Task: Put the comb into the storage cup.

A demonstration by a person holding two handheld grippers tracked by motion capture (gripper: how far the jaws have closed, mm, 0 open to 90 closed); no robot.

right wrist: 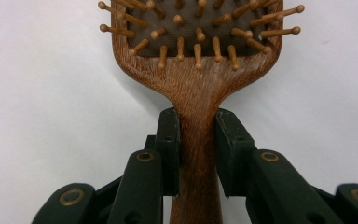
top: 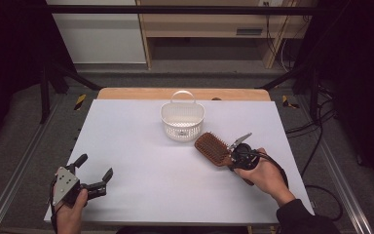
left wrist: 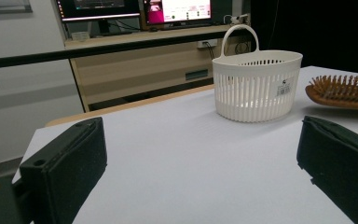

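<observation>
White table (top: 175,195) carries 1 slotted basket (top: 182,122) near its far edge. Right tongs (right wrist: 198,140) are clenched on the wooden hairbrush (top: 213,148) handle, just beside the basket; left tongs (top: 93,171) rest released. Grasp looks made; next likely calls for lifting it over the rim.

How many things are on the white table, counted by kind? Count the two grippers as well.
Wooden hairbrush: 1
White basket: 1
Grippers: 2, the left gripper open, the right gripper shut on the hairbrush handle
Total: 4
</observation>
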